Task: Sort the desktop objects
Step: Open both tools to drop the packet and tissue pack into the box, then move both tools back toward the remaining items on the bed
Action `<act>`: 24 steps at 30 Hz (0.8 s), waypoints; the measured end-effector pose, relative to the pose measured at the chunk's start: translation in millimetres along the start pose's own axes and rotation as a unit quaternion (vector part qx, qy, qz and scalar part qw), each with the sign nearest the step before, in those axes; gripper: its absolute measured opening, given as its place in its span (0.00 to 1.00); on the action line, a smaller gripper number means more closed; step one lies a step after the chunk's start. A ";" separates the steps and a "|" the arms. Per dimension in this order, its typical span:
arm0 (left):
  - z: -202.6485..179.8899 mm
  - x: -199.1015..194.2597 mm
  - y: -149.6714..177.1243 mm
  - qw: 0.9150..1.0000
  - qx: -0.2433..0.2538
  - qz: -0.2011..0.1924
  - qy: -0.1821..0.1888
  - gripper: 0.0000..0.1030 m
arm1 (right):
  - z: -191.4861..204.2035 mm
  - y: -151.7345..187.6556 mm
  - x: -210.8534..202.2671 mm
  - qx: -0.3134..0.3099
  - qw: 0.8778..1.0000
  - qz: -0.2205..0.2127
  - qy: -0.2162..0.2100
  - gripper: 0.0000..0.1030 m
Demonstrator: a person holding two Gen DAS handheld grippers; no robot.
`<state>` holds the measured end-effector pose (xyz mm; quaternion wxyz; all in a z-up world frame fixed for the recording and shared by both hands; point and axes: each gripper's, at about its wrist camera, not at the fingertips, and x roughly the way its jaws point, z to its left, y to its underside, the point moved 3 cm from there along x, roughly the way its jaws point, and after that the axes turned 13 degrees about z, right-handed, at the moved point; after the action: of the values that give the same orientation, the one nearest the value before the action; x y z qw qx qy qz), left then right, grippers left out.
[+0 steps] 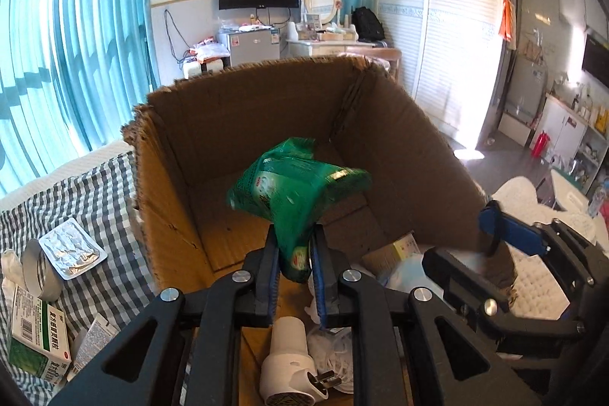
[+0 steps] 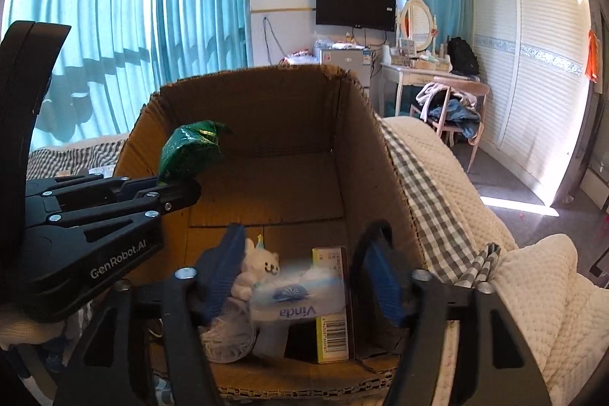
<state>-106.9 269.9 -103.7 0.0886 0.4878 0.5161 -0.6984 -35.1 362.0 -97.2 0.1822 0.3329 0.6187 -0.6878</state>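
Note:
An open cardboard box (image 1: 247,109) stands on a checked cloth, and both grippers reach over its near rim. My left gripper (image 1: 295,234) is shut on the lower end of a crumpled green packet (image 1: 300,185), which sticks up above the box floor. In the right wrist view the left gripper (image 2: 182,191) and the green packet (image 2: 190,147) sit at the box's (image 2: 266,109) left wall. My right gripper (image 2: 306,234) stands open. A blurred blue-and-white tissue pack (image 2: 300,295) lies between and below its fingers, free of both pads.
In the box lie a white plush toy (image 2: 262,265), a yellow-green carton (image 2: 331,330), a clear round lid (image 2: 224,337) and a white plug adapter (image 1: 285,360). Left of the box on the cloth are a blister pack (image 1: 72,248), a tape roll (image 1: 38,273) and a medicine box (image 1: 38,341). A white quilt (image 2: 533,292) lies to the right.

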 end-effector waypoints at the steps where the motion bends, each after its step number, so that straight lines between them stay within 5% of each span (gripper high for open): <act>1: 2.3 -3.6 -0.3 1.000 -0.004 -0.004 0.000 0.25 | 0.0 -0.8 -1.1 0.002 1.000 -0.003 -0.002 0.74; 7: 17.9 -26.6 -4.5 0.999 -0.030 -0.031 0.004 0.36 | -0.1 -6.3 -14.1 0.010 1.000 -0.027 0.004 0.74; 12: 34.9 -60.0 0.0 0.996 -0.050 -0.068 -0.002 0.54 | 3.4 -11.0 -31.9 0.015 0.998 -0.058 0.001 0.83; 17: 54.2 -97.0 18.1 0.990 -0.080 -0.110 -0.019 0.85 | 11.1 -13.9 -57.4 0.017 0.995 -0.100 -0.004 0.93; 24: 70.6 -144.3 33.4 0.982 -0.079 -0.158 -0.067 1.00 | 21.2 -23.3 -92.6 0.033 0.985 -0.161 -0.049 1.00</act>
<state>-54.3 143.0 -13.9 0.0498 0.3439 0.6328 -0.6920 10.5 330.3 -16.6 0.0885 0.2008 0.6315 -0.7437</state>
